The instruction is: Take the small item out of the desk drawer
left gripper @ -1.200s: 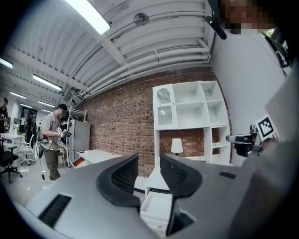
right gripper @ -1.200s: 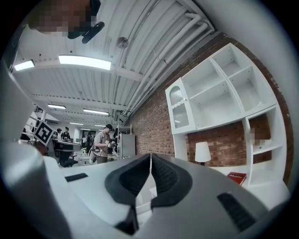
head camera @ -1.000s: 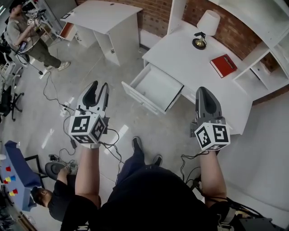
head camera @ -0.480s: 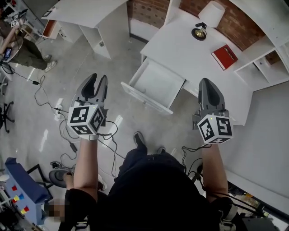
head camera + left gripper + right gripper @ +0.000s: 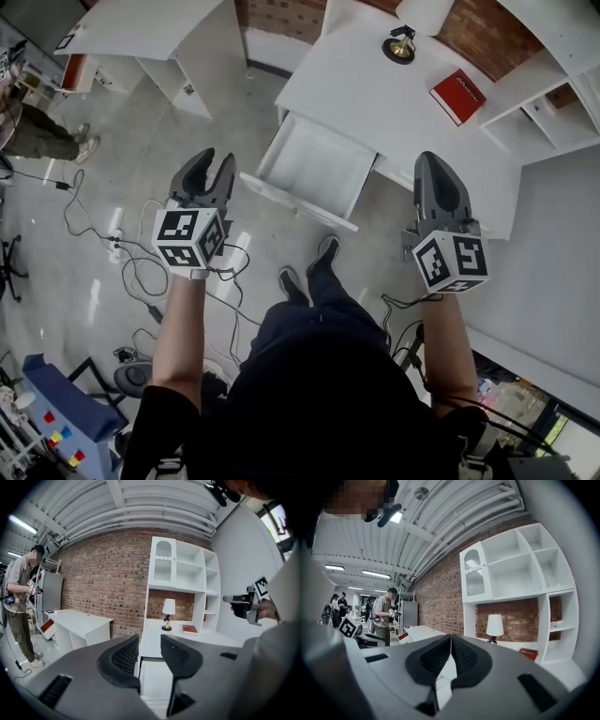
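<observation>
We look down past our dark top at our two arms, and each hand holds a tool out in front of us. The left tool [image 5: 214, 161] has its jaws spread apart, and nothing sits between them. The right tool [image 5: 432, 161] has its jaws pressed together, and nothing is pinched in them. Both tools hang in the air over the floor, well apart from each other. Down between them we see our shoes [image 5: 325, 256] on the shiny grey floor. Black cables [image 5: 112, 246] curl on the floor under the left tool. A bit further on is the drawer [image 5: 319, 164]. It is pulled out of the front of the white worktop [image 5: 375, 94], and it sits ahead of us, between the two tools and touching neither. Its inside looks white and plain, and we cannot pick out the small item in it. On the worktop lies a red book [image 5: 457, 96], and past it stands a little lamp [image 5: 401, 42] close to the brick wall [image 5: 469, 37]. White shelves [image 5: 553, 103] stand at the right end of the worktop. Far off to the left is another white worktop [image 5: 141, 28], and a person [image 5: 37, 131] stands near it.
</observation>
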